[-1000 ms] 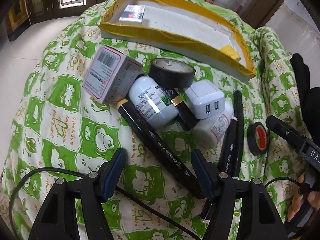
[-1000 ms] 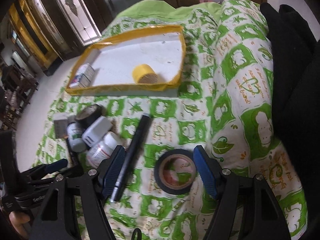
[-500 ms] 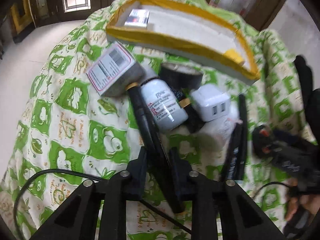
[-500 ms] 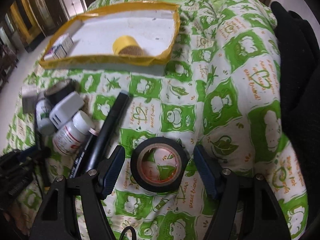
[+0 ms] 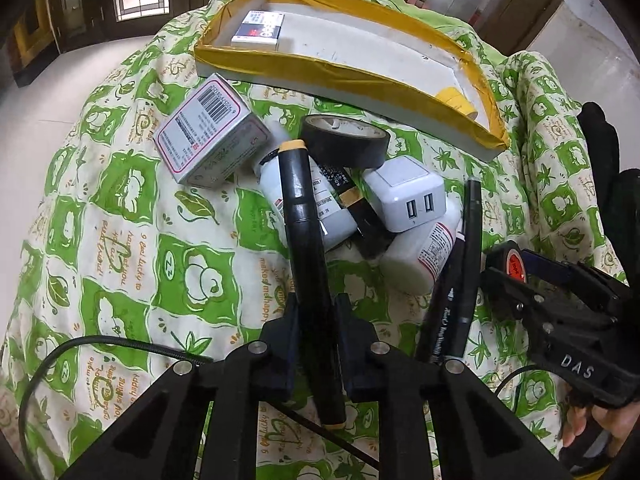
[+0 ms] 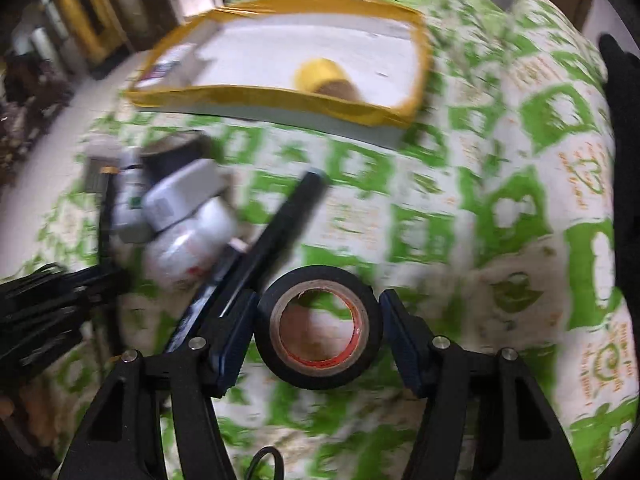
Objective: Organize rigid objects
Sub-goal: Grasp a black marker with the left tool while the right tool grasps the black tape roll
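Observation:
My left gripper (image 5: pixel 316 316) is shut on a black marker with yellow ends (image 5: pixel 300 216) and holds it tilted above the pile. My right gripper (image 6: pixel 318 320) is shut on a black tape roll with a red core (image 6: pixel 320 326), lifted a little off the cloth; this view is blurred. The roll also shows in the left wrist view (image 5: pixel 510 264). The yellow-taped white tray (image 5: pixel 348 70) lies at the back, also in the right wrist view (image 6: pixel 276 100). It holds a small box (image 5: pixel 260 30) and a yellow tape roll (image 6: pixel 324 76).
On the green-patterned cloth (image 5: pixel 120 240) lie a pink-edged box (image 5: pixel 210 130), another black tape roll (image 5: pixel 344 140), two white bottles (image 5: pixel 420 256), a white USB charger (image 5: pixel 406 194) and two black pens (image 5: pixel 466 256). A cable (image 5: pixel 100 344) runs at lower left.
My left gripper closed on the yellow-ended marker and lifted it. My right gripper moved forward, closed on the red-core tape roll and raised it.

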The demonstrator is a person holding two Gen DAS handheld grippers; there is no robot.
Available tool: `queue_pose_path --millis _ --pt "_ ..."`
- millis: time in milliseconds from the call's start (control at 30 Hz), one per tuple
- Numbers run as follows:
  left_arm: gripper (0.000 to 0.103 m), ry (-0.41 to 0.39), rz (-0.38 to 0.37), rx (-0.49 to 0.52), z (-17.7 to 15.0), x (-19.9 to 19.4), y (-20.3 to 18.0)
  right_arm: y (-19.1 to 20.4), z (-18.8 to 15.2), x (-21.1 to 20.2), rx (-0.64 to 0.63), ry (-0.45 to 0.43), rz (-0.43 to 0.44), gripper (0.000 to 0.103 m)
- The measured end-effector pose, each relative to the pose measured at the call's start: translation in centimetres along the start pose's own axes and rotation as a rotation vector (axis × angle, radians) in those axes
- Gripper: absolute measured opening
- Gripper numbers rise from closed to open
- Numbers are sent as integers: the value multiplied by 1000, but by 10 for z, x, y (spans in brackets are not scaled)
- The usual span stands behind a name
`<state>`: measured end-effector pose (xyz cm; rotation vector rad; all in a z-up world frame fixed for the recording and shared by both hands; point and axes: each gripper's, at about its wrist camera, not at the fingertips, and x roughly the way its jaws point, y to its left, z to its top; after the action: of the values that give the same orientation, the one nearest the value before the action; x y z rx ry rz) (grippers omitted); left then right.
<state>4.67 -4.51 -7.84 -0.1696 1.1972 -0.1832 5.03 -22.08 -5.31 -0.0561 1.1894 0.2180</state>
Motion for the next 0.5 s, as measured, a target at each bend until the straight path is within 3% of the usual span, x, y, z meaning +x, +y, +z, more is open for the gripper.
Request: queue_pose_path --millis 300,500 --pt "14 -46 -15 21 -1 -9 -3 -4 1 12 15 42 -13 62" --pt "14 -61 -31 20 -2 -14 -2 -7 -4 5 46 -13 13 62"
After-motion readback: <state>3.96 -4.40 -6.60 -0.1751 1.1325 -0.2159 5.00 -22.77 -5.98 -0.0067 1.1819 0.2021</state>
